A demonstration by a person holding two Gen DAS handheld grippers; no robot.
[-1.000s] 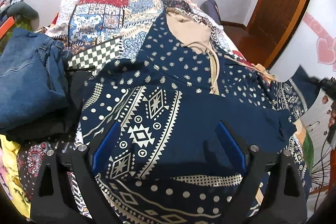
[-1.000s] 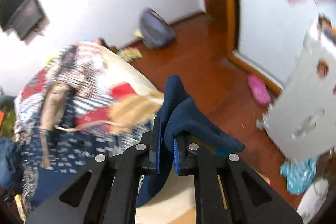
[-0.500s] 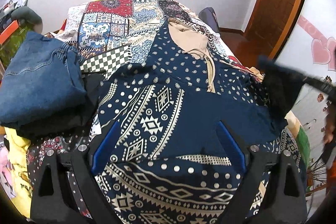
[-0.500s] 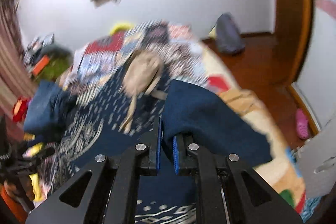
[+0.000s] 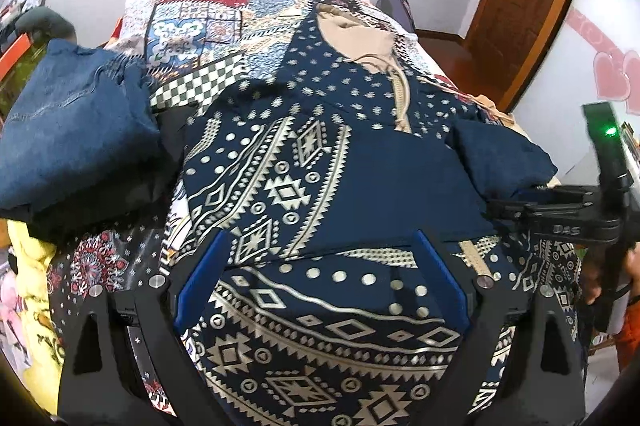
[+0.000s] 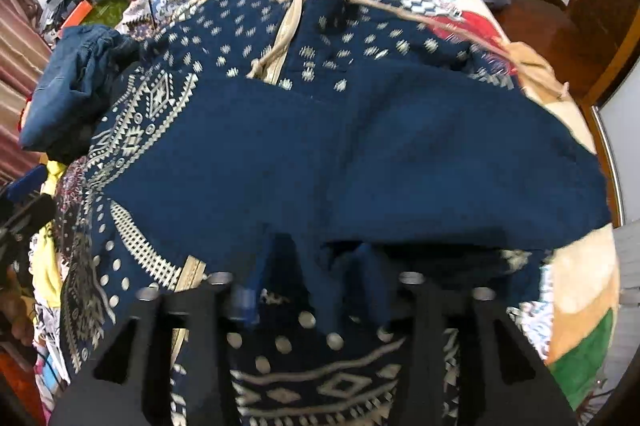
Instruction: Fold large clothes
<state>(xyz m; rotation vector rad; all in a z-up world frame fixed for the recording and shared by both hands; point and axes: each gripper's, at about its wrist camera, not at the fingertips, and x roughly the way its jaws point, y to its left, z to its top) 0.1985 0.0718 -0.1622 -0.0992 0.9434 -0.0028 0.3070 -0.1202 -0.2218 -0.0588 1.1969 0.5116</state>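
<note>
Now, your left gripper [image 5: 320, 286] hovers with its blue pads spread wide above the near edge of the bed [image 5: 208, 22], nothing caught between them. Beneath it lies the navy patterned garment [image 5: 280, 186], spread down the middle of the bed, its cream collar [image 5: 356, 34] pointing toward the far edge and its white geometric border running along the near edge. Your right gripper [image 6: 316, 286] points down at the same garment from the right-hand side of the bed. Its jaws have just been opening and now stand apart, with a plain navy fold of the cloth [image 6: 400, 162] bunched between them and no longer pinched. That fold lies across the garment's midsection, its right end reaching the bed's right edge. From the left wrist camera, the right gripper shows as a black frame at the right edge of the bed, just beside the turned-over cloth. Folded blue jeans [image 5: 76, 142] sit on a dark pile at the bed's left edge, touching the garment's sleeve. A patchwork bedspread [image 5: 200, 26] covers the far end.
</note>
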